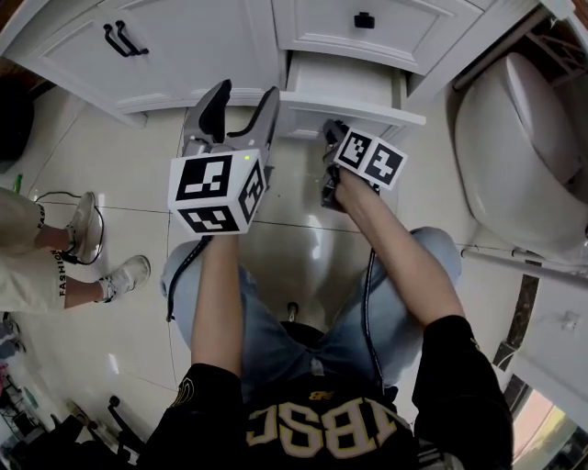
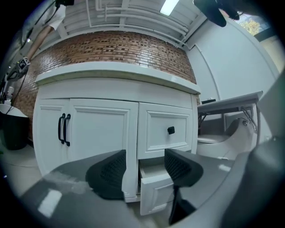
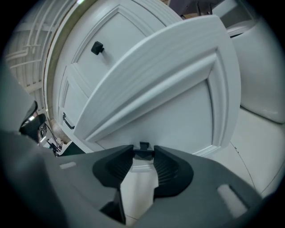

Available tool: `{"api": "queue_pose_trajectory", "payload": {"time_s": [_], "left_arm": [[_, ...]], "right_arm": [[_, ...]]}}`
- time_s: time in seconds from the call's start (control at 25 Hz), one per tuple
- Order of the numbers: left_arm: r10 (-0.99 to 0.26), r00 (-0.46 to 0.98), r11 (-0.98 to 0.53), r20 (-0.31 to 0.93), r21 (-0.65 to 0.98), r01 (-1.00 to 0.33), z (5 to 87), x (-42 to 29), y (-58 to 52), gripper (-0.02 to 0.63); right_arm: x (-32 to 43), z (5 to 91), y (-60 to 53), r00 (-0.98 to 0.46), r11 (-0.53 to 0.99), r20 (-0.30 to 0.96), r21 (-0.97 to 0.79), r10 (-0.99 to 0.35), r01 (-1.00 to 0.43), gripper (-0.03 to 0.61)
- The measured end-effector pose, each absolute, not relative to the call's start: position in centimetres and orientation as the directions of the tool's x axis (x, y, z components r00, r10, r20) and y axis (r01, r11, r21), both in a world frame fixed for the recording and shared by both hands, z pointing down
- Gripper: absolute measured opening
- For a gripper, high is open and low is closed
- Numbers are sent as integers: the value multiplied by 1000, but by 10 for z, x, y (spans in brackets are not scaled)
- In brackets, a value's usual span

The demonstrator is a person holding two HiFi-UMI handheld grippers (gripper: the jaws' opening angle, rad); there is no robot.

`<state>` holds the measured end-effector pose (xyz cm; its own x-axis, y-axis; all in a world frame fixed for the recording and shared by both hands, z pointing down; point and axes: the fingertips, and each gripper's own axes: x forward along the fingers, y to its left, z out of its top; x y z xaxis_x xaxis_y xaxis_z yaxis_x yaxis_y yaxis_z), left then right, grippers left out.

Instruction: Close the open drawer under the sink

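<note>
Ribbed fingers [image 3: 168, 171] of our right gripper [image 3: 143, 156] clamp the square black knob [image 3: 144, 146] on the white panelled drawer [image 3: 178, 98]; our left gripper [image 2: 144, 167] gapes empty.

Seen from my head, the light is bright and even, falling from above. The glossy floor [image 1: 294, 243] throws a soft glare between my knees, and a thin shadow runs under the cabinet [image 1: 184, 46] along its lower edge. My left gripper [image 2: 144, 160] view bows the brick wall [image 2: 111, 49] and goes dark in all four corners. A ceiling strip light [image 2: 169, 6] and a window [image 2: 253, 24] at the upper right burn out white, and the pads [image 2: 109, 171] blur close up. In my right gripper [image 3: 144, 153] view the drawer front [image 3: 178, 89] curves, cool and slightly dim. The knob [image 3: 144, 146] looks fairly sharp, but the gripper's near body is soft.
</note>
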<state>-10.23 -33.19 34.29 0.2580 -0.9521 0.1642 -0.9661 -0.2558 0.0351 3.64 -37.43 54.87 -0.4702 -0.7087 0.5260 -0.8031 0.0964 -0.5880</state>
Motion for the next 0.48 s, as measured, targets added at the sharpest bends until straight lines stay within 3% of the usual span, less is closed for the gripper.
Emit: {"api": "queue_pose_trajectory", "payload": {"time_s": [0.48], "left_arm": [[-944, 295, -284, 150, 93, -954, 358, -103, -366, 270]], "right_arm": [[37, 545, -475, -402, 112, 455, -541, -794, -834, 146]]}}
